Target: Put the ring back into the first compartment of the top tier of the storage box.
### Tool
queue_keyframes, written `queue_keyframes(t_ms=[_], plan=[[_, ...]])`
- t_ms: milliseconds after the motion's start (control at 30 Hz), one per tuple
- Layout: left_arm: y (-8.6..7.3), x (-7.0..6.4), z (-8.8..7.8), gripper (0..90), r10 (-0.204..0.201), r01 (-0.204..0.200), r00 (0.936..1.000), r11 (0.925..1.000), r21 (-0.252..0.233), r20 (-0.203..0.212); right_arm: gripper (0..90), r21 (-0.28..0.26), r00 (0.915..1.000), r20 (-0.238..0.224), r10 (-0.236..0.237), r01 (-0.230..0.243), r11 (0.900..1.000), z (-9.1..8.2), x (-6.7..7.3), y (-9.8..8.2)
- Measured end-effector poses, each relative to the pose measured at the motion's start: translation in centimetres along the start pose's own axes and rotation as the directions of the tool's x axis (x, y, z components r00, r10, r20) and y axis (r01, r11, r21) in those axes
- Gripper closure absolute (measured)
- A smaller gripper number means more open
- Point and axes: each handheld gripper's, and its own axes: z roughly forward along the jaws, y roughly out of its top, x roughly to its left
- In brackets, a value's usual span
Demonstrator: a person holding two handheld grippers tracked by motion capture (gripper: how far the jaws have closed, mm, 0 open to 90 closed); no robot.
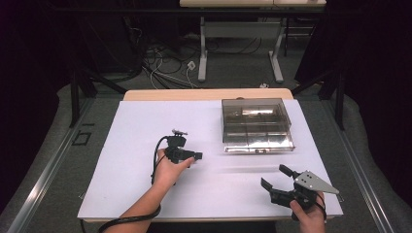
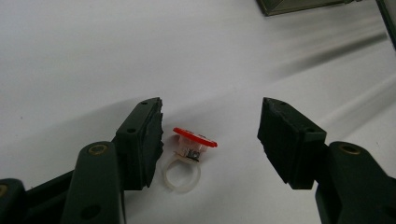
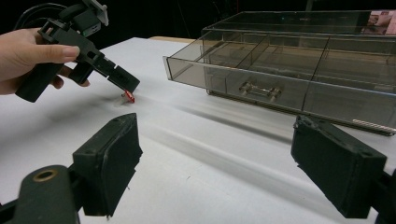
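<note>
1. We count one ring with a red top, one smoky clear box with compartments, and two grippers on the white table.
2. Our left gripper tilts down at the table; our right gripper rests low near the table's near edge, jaws wide with nothing between them.
3. The ring lies on the table between the left jaws, just beside one pad and well apart from the other; the jaws stand part open, not gripping it.
</note>
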Motion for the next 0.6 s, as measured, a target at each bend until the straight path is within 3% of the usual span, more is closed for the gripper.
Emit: queue_keyframes(t_ms=[600], plan=[[-0.11, 0.14, 0.46, 51.0, -0.010, 0.010, 0.9999, 0.9994, 0.032, -0.010, 15.0, -0.002, 1.0000, -0.006, 0.004, -0.004, 1.000, 0.05, 0.01, -0.01]])
